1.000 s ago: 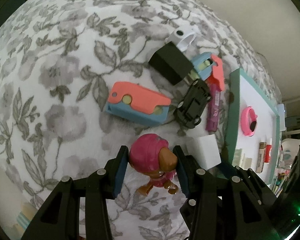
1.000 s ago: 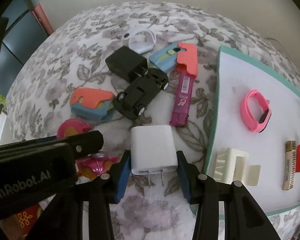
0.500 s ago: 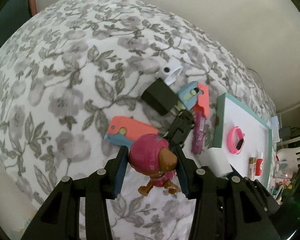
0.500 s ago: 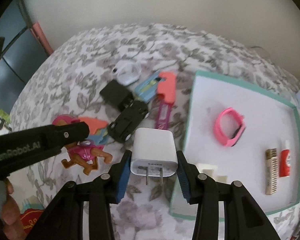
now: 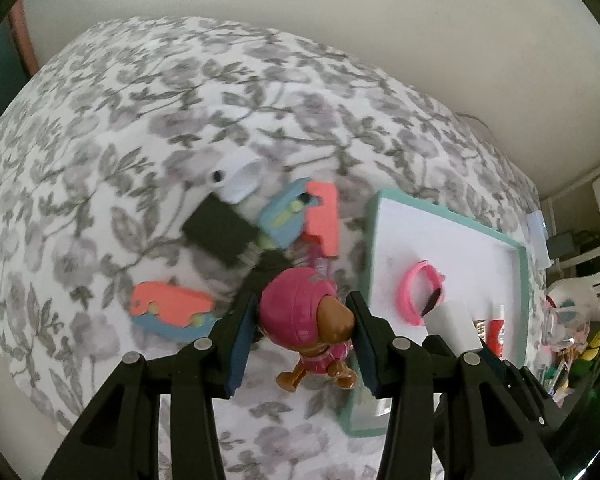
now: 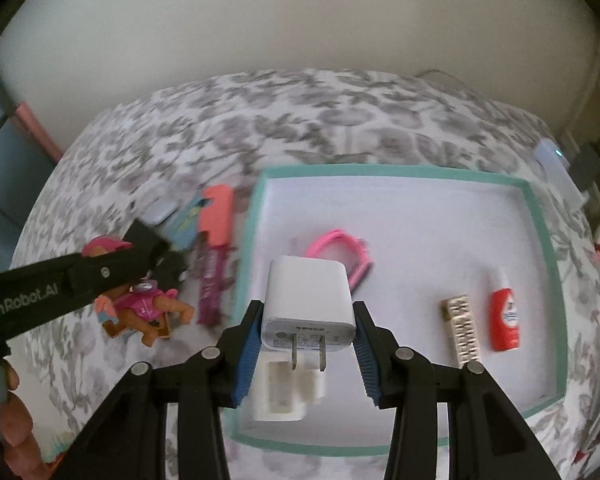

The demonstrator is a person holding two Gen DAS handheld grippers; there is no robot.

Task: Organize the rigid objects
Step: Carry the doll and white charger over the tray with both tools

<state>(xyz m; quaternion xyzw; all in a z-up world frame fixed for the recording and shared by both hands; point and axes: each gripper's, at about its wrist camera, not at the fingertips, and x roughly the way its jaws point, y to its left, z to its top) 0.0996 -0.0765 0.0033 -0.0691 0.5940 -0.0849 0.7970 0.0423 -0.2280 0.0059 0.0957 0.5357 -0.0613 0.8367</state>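
Observation:
My left gripper [image 5: 302,344] is shut on a pink toy pup figure [image 5: 300,320], held in the air over the floral cloth near the tray's left rim. The same pup figure [image 6: 140,304] shows in the right wrist view, clamped by the left gripper's black finger [image 6: 100,272]. My right gripper [image 6: 306,328] is shut on a white plug adapter [image 6: 308,300], prongs toward the camera, hanging above the teal-rimmed white tray [image 6: 256,216]. In the tray lie a pink watch band [image 6: 356,256], a beige bar [image 6: 462,328], a red tube [image 6: 504,320] and a white moulded piece [image 6: 284,396].
On the cloth left of the tray [image 5: 374,240] lie a black block [image 5: 220,236], a white ring case [image 5: 236,180], two coral-and-blue toys [image 5: 312,216] [image 5: 168,312], a black toy car and a magenta tube [image 6: 210,280]. A person's fingers [image 6: 14,432] show at lower left. Clutter stands beyond the right edge.
Both grippers have risen and moved right toward the tray with their loads. The adapter now hangs over the tray instead of the cloth; the pup has left the cloth.

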